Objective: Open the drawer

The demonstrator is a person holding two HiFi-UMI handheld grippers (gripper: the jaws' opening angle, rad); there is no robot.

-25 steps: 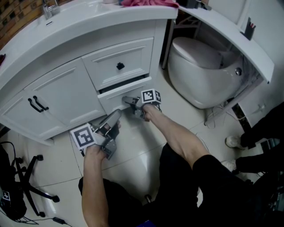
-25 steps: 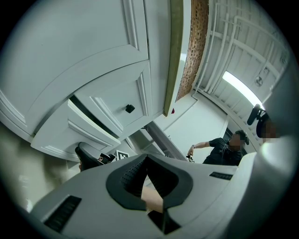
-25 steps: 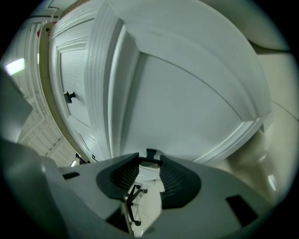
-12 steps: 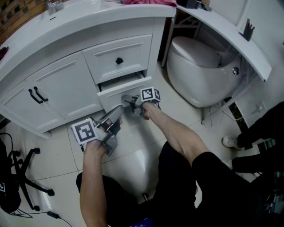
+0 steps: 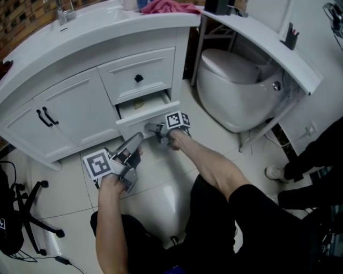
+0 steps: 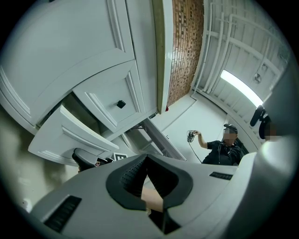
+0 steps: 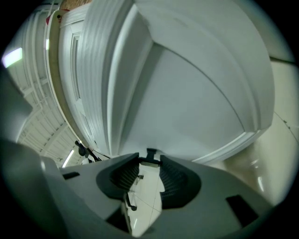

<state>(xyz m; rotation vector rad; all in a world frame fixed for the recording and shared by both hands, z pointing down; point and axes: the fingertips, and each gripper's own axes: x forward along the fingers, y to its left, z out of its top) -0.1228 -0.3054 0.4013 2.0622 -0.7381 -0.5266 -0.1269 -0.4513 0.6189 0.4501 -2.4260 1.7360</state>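
1. My left gripper hangs low in front of the cabinet doors, away from the work. Its jaws are pressed together on nothing.
2. The lower drawer sits under the upper drawer, near the right end of the white vanity. It is already partly out, and a dark gap behind its front shows some of the inside.
3. My right gripper is at the middle of that drawer front, jaws clenched on the small black knob. The right gripper view shows the knob nipped between the pad tips.
4. I judge the job roughly half done. The grip is made and the drawer has broken free of the cabinet face, but more of it remains to be drawn straight out towards me.
5. The floor is pale glossy tile that throws back the light.
6. A black chair base stands on the tile at far left.
7. A pink cloth lies on the countertop above.
8. A white toilet stands just right of the vanity, under a curved white shelf.
9. Another person stands well back in the room.
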